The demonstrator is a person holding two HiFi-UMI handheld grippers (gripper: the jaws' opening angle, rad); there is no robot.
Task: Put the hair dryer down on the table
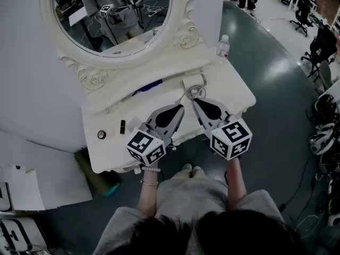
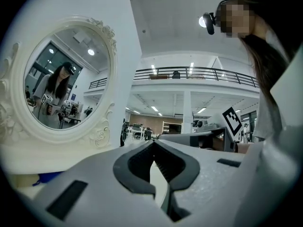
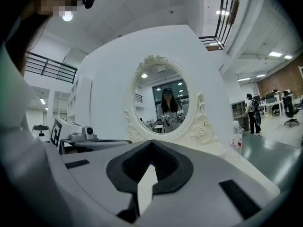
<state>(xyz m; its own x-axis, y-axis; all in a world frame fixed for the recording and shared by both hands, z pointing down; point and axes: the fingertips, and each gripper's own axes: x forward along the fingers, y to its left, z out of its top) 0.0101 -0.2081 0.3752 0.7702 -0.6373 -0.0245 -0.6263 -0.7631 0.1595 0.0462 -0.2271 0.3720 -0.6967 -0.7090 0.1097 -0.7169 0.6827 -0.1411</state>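
Both sets of fingers are closed on nothing, the left gripper (image 1: 181,107) and right gripper (image 1: 194,102) tip to tip above the white surface (image 1: 106,147). Just past them the hair dryer (image 1: 193,84) lies on that surface, below an oval mirror (image 1: 114,15). A bottle (image 1: 223,47) stands at the far right corner. Beyond are a dark green floor (image 1: 265,62) and office chairs (image 1: 304,9).

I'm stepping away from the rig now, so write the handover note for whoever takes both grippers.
Left gripper: shut, empty.
Right gripper: shut, empty.
Both hang over the white dressing table, tips side by side.
What looks like the cream hair dryer with a metal ring lies on the tabletop just beyond the tips; neither gripper holds it.
Done: the dryer appears set down.
Left: probably only drawing the grippers clear.
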